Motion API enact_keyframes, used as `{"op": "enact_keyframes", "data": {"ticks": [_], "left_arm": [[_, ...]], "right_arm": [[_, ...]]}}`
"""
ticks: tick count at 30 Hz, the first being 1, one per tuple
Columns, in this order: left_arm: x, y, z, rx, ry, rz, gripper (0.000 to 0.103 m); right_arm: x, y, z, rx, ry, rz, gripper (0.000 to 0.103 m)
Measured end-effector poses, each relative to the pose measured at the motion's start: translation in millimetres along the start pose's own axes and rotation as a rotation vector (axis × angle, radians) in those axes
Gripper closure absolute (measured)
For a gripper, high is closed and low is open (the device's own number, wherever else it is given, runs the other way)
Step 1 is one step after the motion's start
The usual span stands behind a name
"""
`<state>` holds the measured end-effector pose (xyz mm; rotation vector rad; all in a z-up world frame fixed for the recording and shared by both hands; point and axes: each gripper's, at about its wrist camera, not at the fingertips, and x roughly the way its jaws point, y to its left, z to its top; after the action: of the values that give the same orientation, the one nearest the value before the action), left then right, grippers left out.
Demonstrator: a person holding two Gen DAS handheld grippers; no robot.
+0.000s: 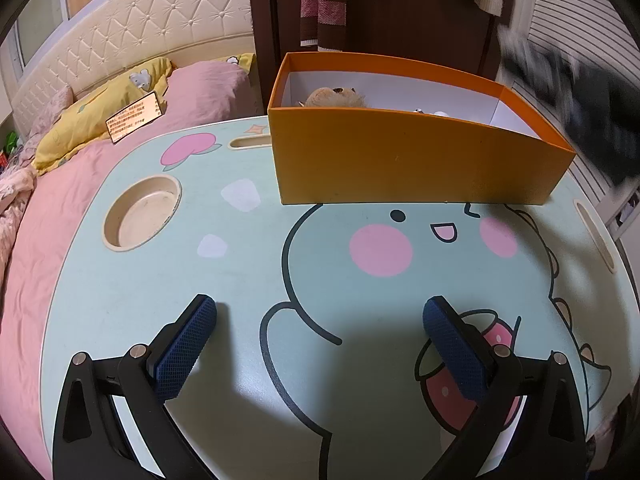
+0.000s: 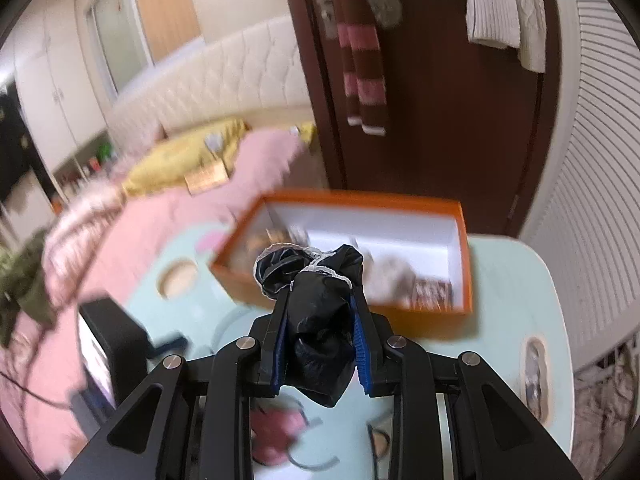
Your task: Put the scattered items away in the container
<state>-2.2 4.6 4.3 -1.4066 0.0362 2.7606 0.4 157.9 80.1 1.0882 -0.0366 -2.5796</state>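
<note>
An orange box (image 1: pixel 400 160) with a white inside stands at the far side of the mint-green cartoon table (image 1: pixel 240 264). A brown plush toy (image 1: pixel 336 98) lies in it. My left gripper (image 1: pixel 320 312) hovers low over the table in front of the box, open wide, with nothing between its blue pads. My right gripper (image 2: pixel 320 296) is shut on a crumpled black cloth with a white lace edge (image 2: pixel 320 332), held in the air before the near wall of the orange box (image 2: pixel 360 196). In the left wrist view the right gripper (image 1: pixel 580 112) is a dark blur above the box's right end.
A round cup recess (image 1: pixel 142 212) is sunk into the table's left part and a slot (image 1: pixel 596 236) into its right edge. A bed with pink covers (image 1: pixel 60 220) and a yellow pillow lies left. A brown door (image 1: pixel 400 8) with hanging clothes stands behind the box.
</note>
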Motion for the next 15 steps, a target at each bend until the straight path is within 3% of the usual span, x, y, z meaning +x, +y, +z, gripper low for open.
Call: {"op": "enact_keyframes", "data": {"ticks": [7,9,10,12,15], "left_arm": [[-0.3,0.0,0.6,0.0,0.0,0.0,0.0],[0.1,-0.7,0.8,-0.003,0.0,0.006,0.0],[-0.5,1.8,0.7,-0.016,0.0,0.008,0.0],[-1.3,0.8,0.7,-0.027,0.001,0.015,0.0],[-5.0,4.0,1.7,-0.022,0.001,0.013,0.0]], "right_arm": [[48.8,-10.0,-49.0,0.032,0.131,-0.05,0.071],[60.0,-12.3,-58.2,0.027,0.174,-0.052,0.047],[61.3,-13.8,-62.6,0.036,0.174,-0.056,0.041],[58.5,-11.3,-75.1,0.014,0.129,-0.086,0.014],[59.2,-7.2,-83.0,-0.003,0.124,-0.129,0.012]]}}
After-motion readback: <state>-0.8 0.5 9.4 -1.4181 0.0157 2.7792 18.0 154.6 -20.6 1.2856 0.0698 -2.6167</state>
